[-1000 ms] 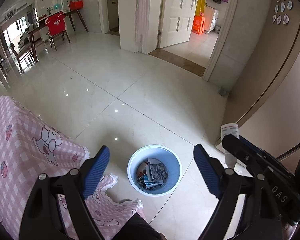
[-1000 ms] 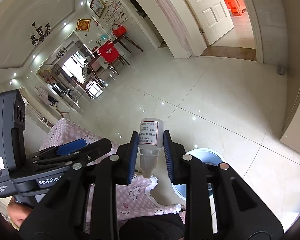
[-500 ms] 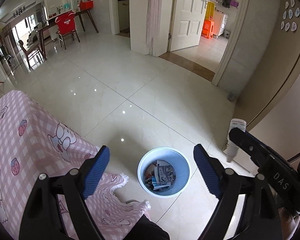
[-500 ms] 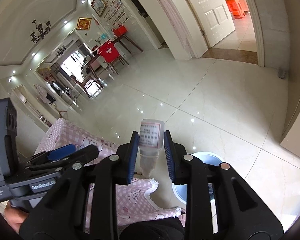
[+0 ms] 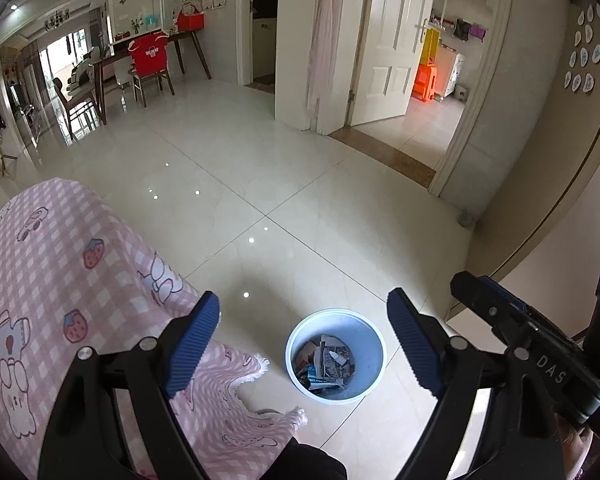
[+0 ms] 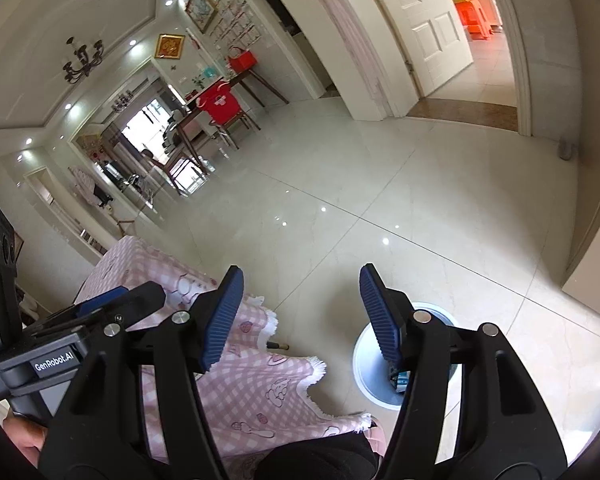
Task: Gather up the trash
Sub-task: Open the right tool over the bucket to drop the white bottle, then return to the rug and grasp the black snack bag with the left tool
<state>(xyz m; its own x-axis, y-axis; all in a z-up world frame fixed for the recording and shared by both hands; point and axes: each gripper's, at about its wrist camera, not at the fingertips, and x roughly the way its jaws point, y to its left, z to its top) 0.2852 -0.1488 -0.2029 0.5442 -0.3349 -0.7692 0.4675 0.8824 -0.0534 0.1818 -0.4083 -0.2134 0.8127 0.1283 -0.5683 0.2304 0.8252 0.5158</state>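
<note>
Tongs, left (image 5: 303, 340): jaws spread wide, nothing between them, held above the floor w/ the blue bin (image 5: 370, 344) framed directly between the pads. Tongs, right (image 6: 302, 312): jaws also spread wide, empty; right pad overlaps the bin (image 6: 364, 354) rim in that view. Bin stands upright on the cream tile floor (image 5: 284, 184), just beside the corner of the pink checked cloth (image 5: 80, 280) covering the worktop. Bin contents: crumpled paper and packaging scraps (image 5: 326, 366), filling the bottom; individual items too small to tell apart. Cloth fringe hangs near the bin, not touching it.
</note>
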